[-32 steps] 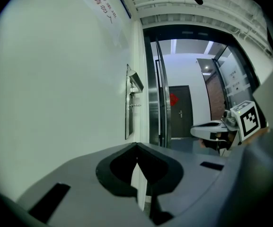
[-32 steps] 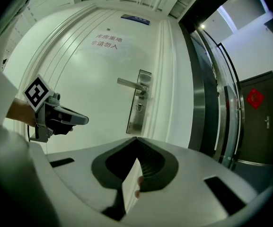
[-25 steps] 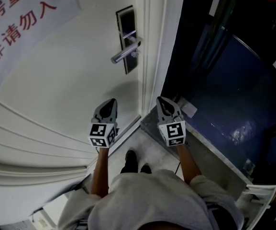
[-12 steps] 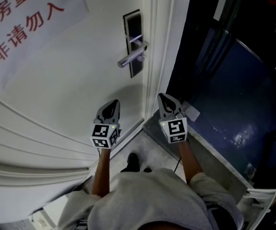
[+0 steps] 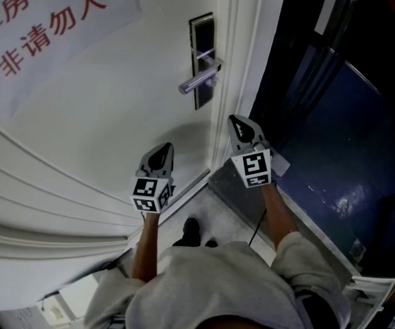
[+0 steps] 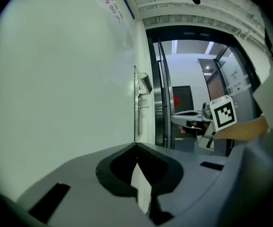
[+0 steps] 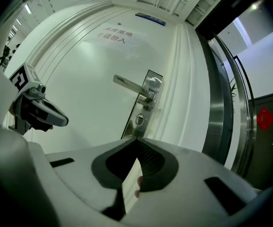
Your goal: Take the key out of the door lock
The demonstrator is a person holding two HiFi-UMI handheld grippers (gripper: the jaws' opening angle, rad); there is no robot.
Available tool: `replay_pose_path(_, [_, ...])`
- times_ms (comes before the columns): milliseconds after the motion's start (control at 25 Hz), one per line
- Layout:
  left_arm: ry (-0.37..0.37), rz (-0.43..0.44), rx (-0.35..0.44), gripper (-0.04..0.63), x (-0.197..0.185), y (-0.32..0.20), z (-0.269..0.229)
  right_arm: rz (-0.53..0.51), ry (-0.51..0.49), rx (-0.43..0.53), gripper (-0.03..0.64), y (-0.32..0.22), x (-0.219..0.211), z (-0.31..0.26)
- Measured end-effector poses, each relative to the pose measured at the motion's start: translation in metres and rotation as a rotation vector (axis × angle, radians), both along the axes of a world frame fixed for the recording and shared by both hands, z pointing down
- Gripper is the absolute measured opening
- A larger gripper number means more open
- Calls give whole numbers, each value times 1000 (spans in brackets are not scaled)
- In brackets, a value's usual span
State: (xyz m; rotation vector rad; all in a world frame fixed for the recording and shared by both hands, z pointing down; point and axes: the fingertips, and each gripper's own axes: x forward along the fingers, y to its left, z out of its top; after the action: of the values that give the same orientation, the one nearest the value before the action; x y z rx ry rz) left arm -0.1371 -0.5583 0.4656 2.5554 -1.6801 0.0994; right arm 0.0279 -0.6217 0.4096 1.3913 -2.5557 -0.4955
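claws pinched shut and empty on both, we hold right gripper further forward, pointing at the door lock, left gripper lower, facing the door

- On door, near right edge: lock plate, lever handle across it pointing left.
- Below handle: lock cylinder.
- Upper left: sign.
- Right of plate: door frame.

Sign: white sheet, red characters, upper left | Floor: dark blue, glossy, right half | Shoe: black, lower centre | Red ornament: on dark door, right edge
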Motion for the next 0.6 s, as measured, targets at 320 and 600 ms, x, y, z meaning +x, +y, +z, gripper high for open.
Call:
replay_pose_path(320, [-1, -25, -14, 17, -11, 3, 4, -28, 48, 66, 23, -25, -16, -27])
replay_pose_path(600, [-2, -28, -20, 17, -15, 2, 10, -47, 197, 145, 23, -43, -28, -40])
